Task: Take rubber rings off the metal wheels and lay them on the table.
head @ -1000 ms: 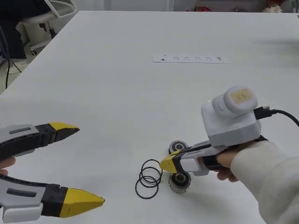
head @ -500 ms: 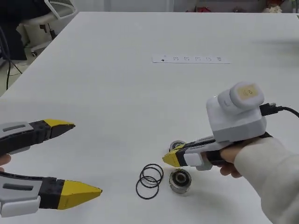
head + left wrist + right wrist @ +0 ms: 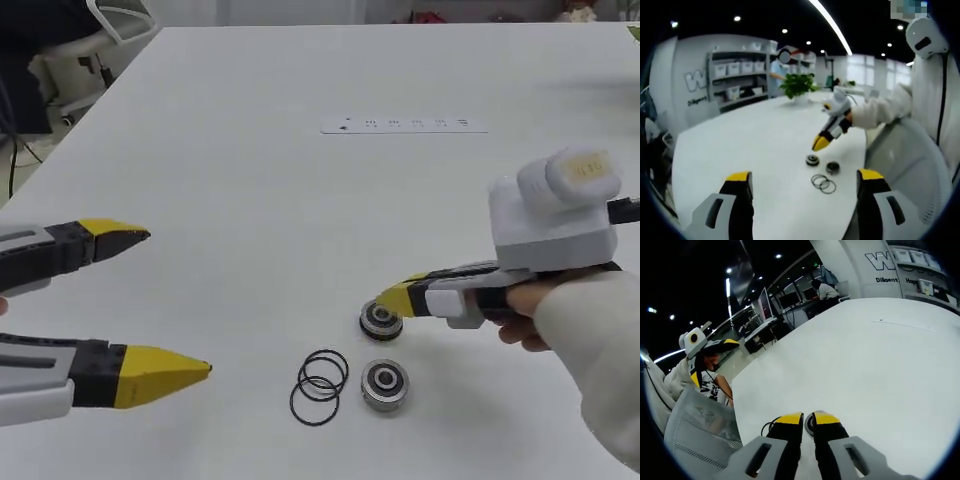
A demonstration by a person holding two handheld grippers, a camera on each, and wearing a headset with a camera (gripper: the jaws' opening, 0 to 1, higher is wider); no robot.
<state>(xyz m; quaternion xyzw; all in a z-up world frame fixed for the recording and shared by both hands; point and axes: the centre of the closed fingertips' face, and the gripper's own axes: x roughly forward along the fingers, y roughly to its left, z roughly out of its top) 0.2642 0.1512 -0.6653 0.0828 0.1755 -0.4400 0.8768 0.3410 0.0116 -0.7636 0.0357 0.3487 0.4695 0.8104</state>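
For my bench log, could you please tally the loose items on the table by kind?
Rubber rings: 3
Metal wheels: 2
Power strip: 1
Total: 6

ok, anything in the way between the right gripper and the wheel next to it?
Nothing visible. The right gripper, jaws closed, has its tips right beside that wheel. The other wheel and the loose rings lie nearer the person, off that line.

Open table (image 3: 240, 200) beyond wheels (image 3: 384, 384), rings (image 3: 318, 386), seemingly.
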